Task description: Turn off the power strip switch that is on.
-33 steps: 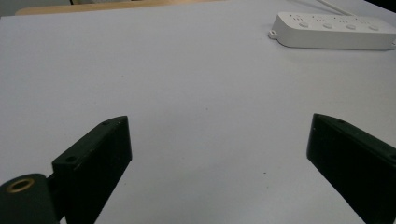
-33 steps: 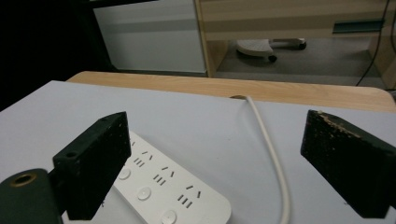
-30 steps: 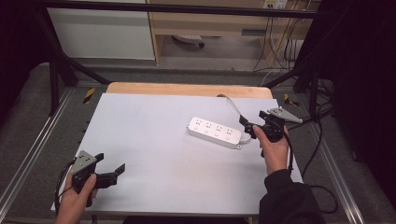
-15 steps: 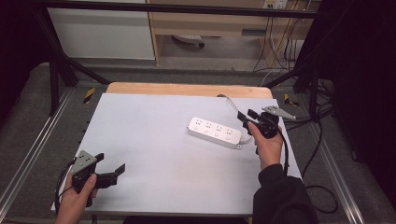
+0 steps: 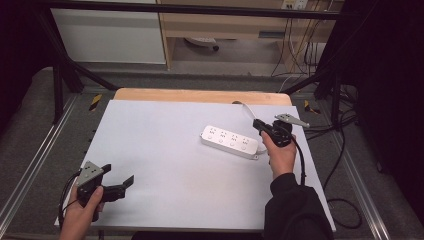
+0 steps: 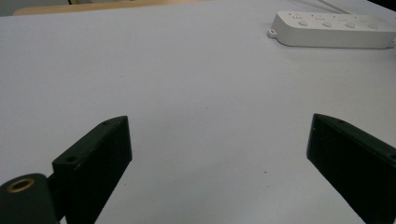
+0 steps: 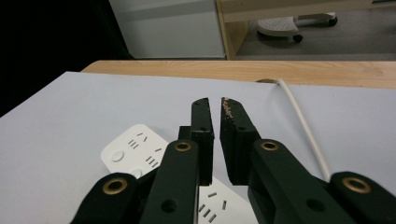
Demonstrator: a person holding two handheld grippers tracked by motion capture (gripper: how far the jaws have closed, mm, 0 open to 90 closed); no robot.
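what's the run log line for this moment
left claw: open, near edge of mat | right claw: shut, empty, over power strip end | cord: runs off far edge

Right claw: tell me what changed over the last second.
The right claw has shifted toward the table's far edge, above the power strip at its cable end, jaws nearly shut on nothing. The strip and the open left claw stayed put.
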